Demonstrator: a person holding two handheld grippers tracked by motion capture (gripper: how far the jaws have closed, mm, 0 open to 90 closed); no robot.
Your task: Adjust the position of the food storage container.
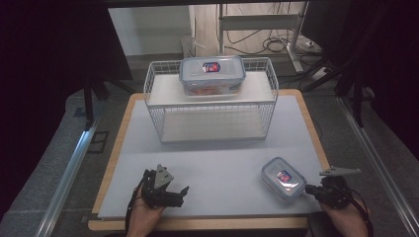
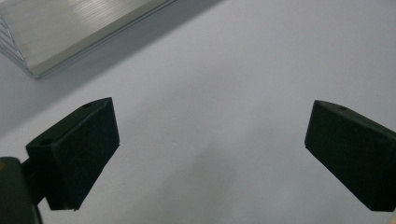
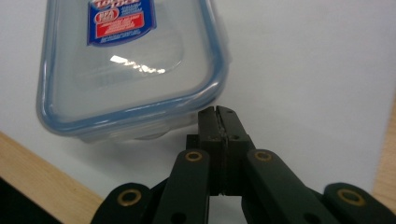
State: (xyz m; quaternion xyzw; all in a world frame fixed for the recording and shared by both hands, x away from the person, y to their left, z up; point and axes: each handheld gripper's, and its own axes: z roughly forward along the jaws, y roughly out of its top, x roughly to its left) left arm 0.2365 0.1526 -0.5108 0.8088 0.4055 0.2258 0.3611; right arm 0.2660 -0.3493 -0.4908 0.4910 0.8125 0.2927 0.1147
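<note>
Right gripper view shows the right gripper (image 3: 220, 112) clenched empty, tips touching the small lidded container's (image 3: 130, 65) near edge on the table's front right; a push could skid it. Left gripper (image 2: 210, 154) gapes empty.

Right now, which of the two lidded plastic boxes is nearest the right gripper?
The small box on the table mat, right at the shut right gripper. The larger box sits far off on top of the white wire rack.

A small clear plastic container (image 1: 282, 177) with a blue-rimmed lid lies flat, lid shut. It sits near right on the table, turned askew.
</note>
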